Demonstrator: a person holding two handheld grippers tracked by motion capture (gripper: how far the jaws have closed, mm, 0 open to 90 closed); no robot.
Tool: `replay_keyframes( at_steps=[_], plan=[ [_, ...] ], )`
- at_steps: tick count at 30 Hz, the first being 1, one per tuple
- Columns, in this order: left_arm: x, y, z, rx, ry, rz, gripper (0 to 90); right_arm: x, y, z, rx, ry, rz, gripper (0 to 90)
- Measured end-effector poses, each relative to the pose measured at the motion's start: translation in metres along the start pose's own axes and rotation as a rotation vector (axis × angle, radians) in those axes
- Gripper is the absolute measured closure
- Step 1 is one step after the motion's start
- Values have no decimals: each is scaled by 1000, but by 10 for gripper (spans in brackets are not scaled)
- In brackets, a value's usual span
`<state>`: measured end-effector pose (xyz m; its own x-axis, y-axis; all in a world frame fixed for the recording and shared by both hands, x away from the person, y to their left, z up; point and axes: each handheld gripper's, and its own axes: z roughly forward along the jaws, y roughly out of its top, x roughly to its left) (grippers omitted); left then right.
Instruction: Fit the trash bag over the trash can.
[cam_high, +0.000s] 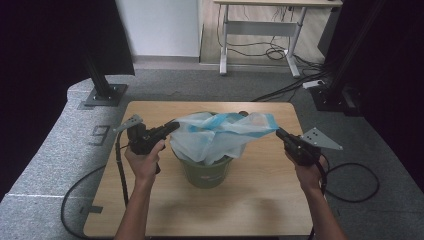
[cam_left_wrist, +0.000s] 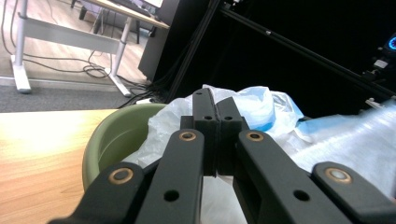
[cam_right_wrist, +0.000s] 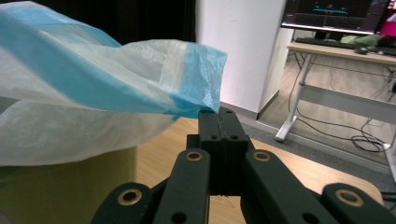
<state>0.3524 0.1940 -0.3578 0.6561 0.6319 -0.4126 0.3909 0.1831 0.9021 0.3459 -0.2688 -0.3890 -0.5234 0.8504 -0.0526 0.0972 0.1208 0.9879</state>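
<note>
A green bin (cam_high: 207, 172) stands in the middle of the wooden table (cam_high: 150, 200). A thin white and blue plastic bag (cam_high: 220, 132) hangs out of its mouth, stretched wide above the rim. My left gripper (cam_high: 174, 126) is shut on the bag's left edge. My right gripper (cam_high: 278, 131) is shut on the bag's right blue edge. In the left gripper view the closed jaws (cam_left_wrist: 215, 100) sit against the crumpled bag (cam_left_wrist: 261, 107) over the bin's rim (cam_left_wrist: 116, 135). In the right gripper view the bag's blue corner (cam_right_wrist: 201, 79) runs into the closed jaw tips (cam_right_wrist: 219, 114).
Black frame posts stand on the grey carpet at the back left (cam_high: 102, 85) and back right (cam_high: 340, 85). A white-legged desk (cam_high: 260, 30) with loose cables (cam_high: 280, 52) stands beyond the table. Each gripper's cable trails off the table's side, the right one (cam_high: 357, 182) looping on the floor.
</note>
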Motion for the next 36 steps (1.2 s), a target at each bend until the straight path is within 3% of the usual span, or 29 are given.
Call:
replay_keyframes(
  at_steps=[6,9,16,24,28,36],
  plan=[
    [-4,-12,-13,21,-14,37,896,3,-12,-9,15,15,-3,890],
    [-5,-21,-22,27,-14,50,897,9,-24,-13,52,45,-13,890],
    [-3,-36,-38,38,-42,61,896,20,-49,-17,101,117,15,890],
    [5,-50,-45,39,-48,41,896,34,-82,-18,161,173,46,890],
    [12,-55,-51,43,-53,58,896,34,-89,-16,180,184,55,891],
    [33,-70,-60,47,-59,20,896,43,-103,-9,235,212,43,890]
  ],
)
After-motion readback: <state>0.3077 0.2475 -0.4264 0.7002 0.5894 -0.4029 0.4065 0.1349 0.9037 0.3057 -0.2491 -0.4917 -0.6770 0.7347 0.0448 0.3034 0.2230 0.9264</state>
